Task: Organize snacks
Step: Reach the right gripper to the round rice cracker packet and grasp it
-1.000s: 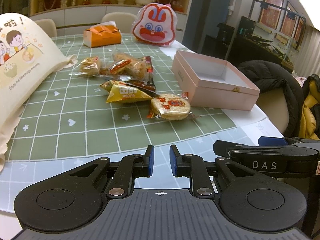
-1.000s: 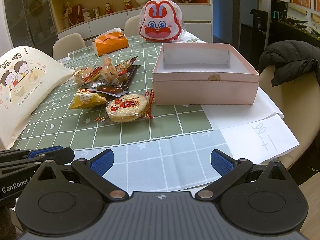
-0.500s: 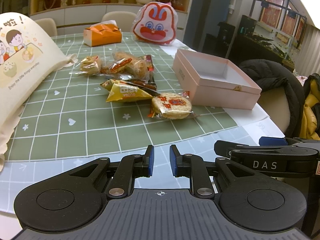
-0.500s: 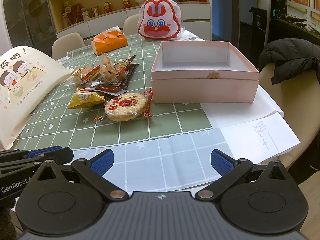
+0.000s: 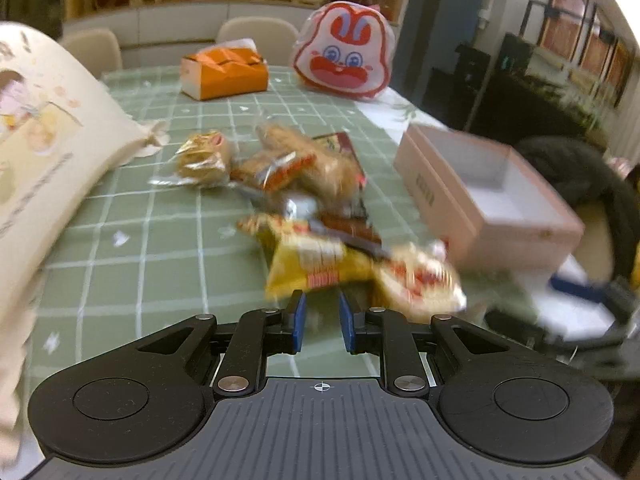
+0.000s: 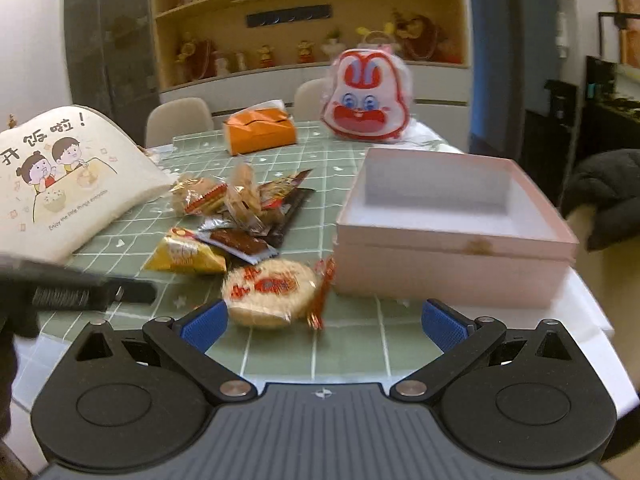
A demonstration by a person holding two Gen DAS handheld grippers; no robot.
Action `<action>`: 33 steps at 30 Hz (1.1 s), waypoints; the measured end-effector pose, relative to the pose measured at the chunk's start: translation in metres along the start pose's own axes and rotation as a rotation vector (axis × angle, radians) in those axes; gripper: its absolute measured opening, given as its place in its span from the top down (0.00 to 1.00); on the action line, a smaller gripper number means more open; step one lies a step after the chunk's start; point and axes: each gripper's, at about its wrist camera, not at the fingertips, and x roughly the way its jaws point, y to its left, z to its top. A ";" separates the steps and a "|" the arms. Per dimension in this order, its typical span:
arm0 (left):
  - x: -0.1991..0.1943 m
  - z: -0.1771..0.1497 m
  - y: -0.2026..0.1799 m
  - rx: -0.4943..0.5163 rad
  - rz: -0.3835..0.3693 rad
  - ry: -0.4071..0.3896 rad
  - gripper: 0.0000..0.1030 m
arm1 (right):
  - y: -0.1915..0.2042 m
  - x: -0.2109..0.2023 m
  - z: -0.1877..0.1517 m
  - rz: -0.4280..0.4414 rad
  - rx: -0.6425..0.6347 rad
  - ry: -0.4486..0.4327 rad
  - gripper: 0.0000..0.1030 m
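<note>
Several wrapped snacks lie in a loose pile on the green checked tablecloth [image 5: 160, 264]. A yellow packet [image 5: 316, 268] [image 6: 184, 256] sits just ahead of my left gripper [image 5: 322, 320], which is shut with nothing between its blue pads. A round rice cracker [image 6: 272, 292] [image 5: 420, 280] in clear wrap lies right in front of my right gripper [image 6: 324, 324], near its left finger. That gripper is wide open and holds nothing. An open, empty pink box [image 6: 452, 256] [image 5: 480, 200] stands to the right of the snacks. Behind lie brown and red packets [image 6: 240, 200].
A cream cartoon-printed bag [image 6: 60, 176] leans at the left. An orange tissue box [image 6: 260, 132] and a rabbit-face pouch [image 6: 366, 96] stand at the far side. White paper lies under the pink box. A dark jacket [image 6: 608, 196] hangs over a chair at the right.
Both grippers have moved forward over the table towards the snacks, the left one farther. The yellow packet and the rice cracker now sit close to the fingertips. Jaws unchanged.
</note>
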 end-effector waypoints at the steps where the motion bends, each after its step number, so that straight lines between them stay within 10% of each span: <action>1: 0.003 0.008 0.008 -0.022 -0.032 -0.007 0.79 | -0.001 0.007 0.004 0.015 0.011 0.018 0.00; 12: 0.055 0.057 0.049 -0.007 -0.026 -0.011 0.79 | 0.019 0.088 0.019 0.112 0.055 0.173 0.00; 18: 0.065 0.045 0.037 0.073 -0.048 0.019 0.78 | 0.016 0.069 0.006 0.112 0.017 0.135 0.20; 33: 0.006 0.025 0.042 -0.003 -0.118 0.021 0.78 | -0.033 0.054 0.042 0.134 0.075 0.033 0.09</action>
